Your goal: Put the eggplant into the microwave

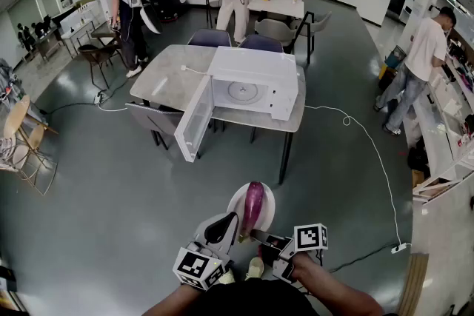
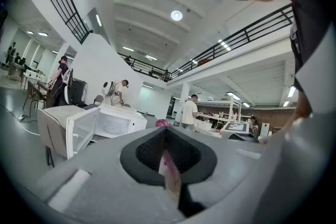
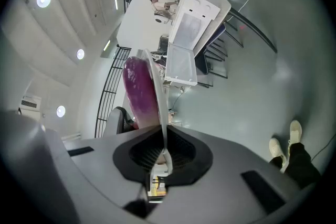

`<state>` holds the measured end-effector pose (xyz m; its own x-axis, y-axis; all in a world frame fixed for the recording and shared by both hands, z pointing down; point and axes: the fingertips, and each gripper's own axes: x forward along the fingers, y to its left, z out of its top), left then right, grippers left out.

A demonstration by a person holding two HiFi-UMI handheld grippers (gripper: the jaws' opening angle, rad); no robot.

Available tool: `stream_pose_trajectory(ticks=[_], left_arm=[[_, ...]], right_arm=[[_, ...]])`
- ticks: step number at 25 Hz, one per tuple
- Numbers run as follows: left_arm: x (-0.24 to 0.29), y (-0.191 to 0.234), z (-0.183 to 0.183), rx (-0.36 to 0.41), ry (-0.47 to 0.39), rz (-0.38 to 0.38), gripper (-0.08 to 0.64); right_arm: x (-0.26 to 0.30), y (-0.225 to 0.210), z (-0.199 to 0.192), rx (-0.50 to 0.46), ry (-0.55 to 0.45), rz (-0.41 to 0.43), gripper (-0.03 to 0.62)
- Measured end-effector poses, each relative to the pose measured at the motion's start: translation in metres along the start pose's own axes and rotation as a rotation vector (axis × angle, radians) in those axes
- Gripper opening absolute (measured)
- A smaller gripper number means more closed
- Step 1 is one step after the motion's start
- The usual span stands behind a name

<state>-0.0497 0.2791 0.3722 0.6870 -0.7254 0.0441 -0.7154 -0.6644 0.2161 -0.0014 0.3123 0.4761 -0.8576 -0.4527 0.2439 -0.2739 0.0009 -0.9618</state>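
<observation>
Steadiness matters most: the eggplant lies loose along the middle of a white plate, well short of the microwave. That stands at the near right corner of the table, its door swung wide. The left gripper and right gripper each have their jaws clamped on the plate's near rim. Keeping both hands level and moving as one should stop the eggplant rolling. Approach square to the cavity, clear of the door.

Left gripper level, right gripper tilted slightly downward. Both sit close together before the body, jaws clamped on the plate rim.
</observation>
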Motion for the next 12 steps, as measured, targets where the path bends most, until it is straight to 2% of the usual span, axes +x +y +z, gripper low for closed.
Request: stream_pose_trajectory(ticks=[12], left_arm=[[0.0063, 0.0016, -0.0052, -0.006, 0.003, 0.009, 0.009]], right_arm=[[0.0, -0.0014, 0.006, -0.016, 0.025, -0.005, 0.023]])
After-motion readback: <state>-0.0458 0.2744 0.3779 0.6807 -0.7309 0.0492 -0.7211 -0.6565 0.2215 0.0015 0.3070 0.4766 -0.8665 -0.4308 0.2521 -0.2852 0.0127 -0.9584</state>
